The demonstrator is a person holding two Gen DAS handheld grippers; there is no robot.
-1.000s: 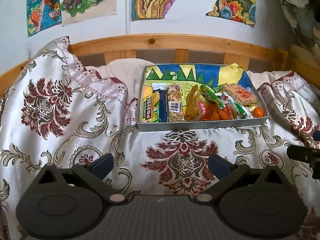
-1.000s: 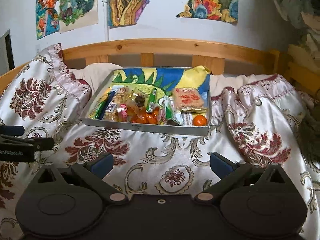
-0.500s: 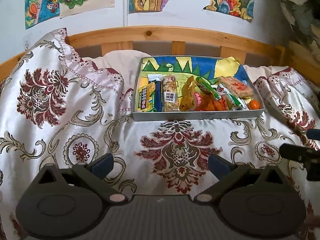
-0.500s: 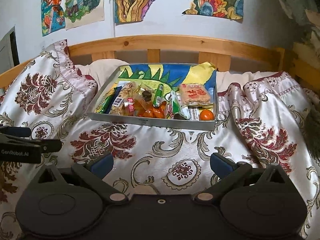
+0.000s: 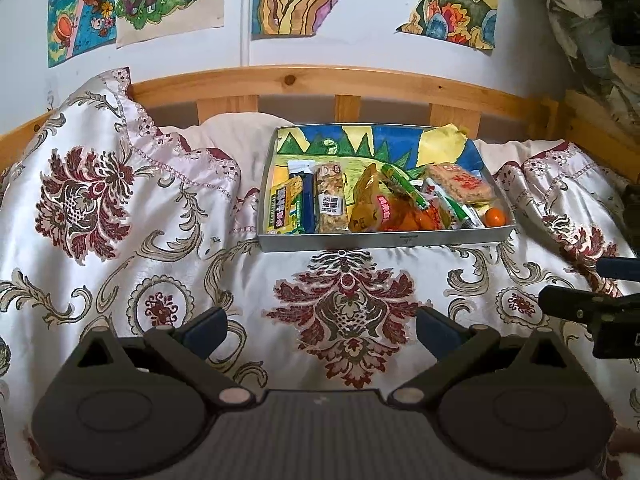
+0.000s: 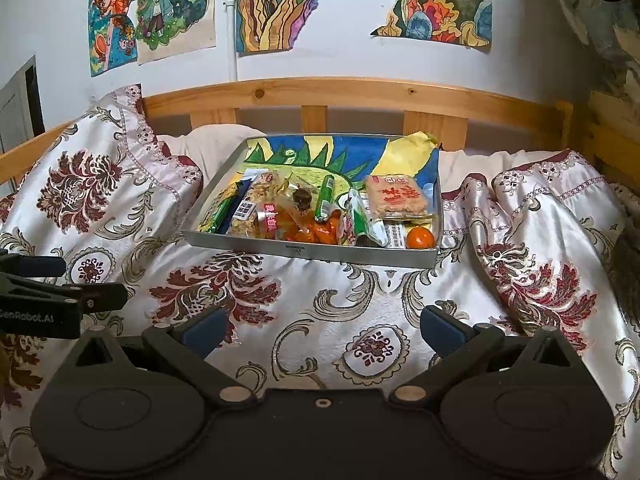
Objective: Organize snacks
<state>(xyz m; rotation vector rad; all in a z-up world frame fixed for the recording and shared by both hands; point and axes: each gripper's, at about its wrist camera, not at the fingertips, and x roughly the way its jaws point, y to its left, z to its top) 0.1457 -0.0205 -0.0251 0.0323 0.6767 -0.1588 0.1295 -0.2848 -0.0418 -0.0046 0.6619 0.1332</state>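
Snacks, mixed packets, crowd shallow grey metal tray (image 5: 384, 240) on bed — my left gripper (image 5: 320, 330) and right gripper (image 6: 322, 330) hover short, fingers wide, empty; sorted or unsorted, I cannot tell.

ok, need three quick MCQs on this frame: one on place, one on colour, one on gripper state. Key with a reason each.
1. Where in the shallow grey metal tray does the small round orange fruit lie?
A. near right corner
B. far left corner
C. outside on the quilt

2. What colour is the print on the square pale rice-cracker packet?
A. blue
B. red
C. black

3. How do the left gripper and right gripper stand?
A. both open, empty
B. both shut on snacks
C. left open, right shut

Key: 1 A, it sits against the tray's front and right walls. 2 B, red characters show on the wrapper. 3 A, each view shows wide-spread fingers over the floral quilt, nothing between.
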